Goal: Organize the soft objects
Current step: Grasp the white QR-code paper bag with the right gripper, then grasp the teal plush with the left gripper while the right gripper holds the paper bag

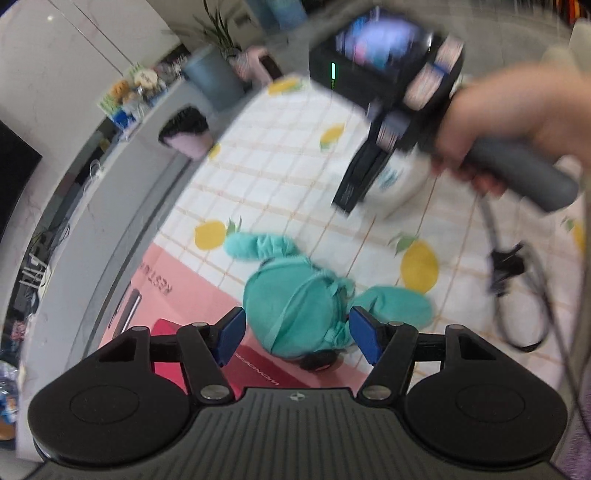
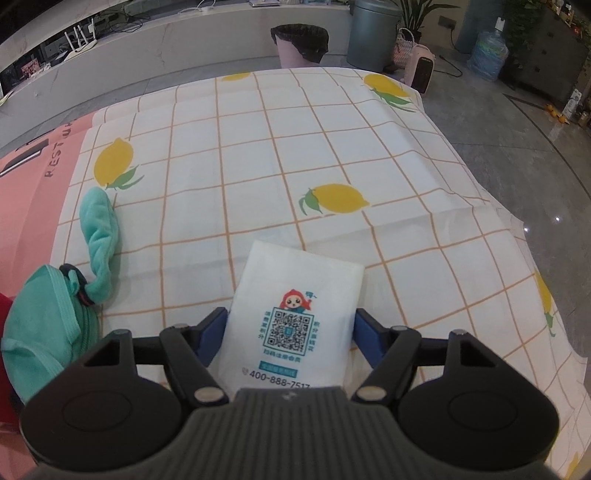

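A teal plush toy (image 1: pixel 299 306) with long ears lies on the lemon-print cloth (image 1: pixel 280 166), partly over a pink mat (image 1: pixel 184 280). My left gripper (image 1: pixel 297 338) is open, its blue pads on either side of the plush body. My right gripper (image 2: pixel 290 338) is shut on a white tissue pack (image 2: pixel 295 314) with a QR code, held just above the cloth. In the left wrist view the right gripper (image 1: pixel 373 192) appears blurred, held by a hand, with the tissue pack (image 1: pixel 399 181). The plush (image 2: pixel 55 317) also shows at the left in the right wrist view.
A pink bin with a black liner (image 2: pixel 300 43), a grey bin (image 2: pixel 373 33), a small pink heater (image 2: pixel 421 70) and a water jug (image 2: pixel 487 55) stand on the floor beyond the cloth. A curved white counter (image 1: pixel 122 177) runs along the left. A black cable (image 1: pixel 517 266) hangs at the right.
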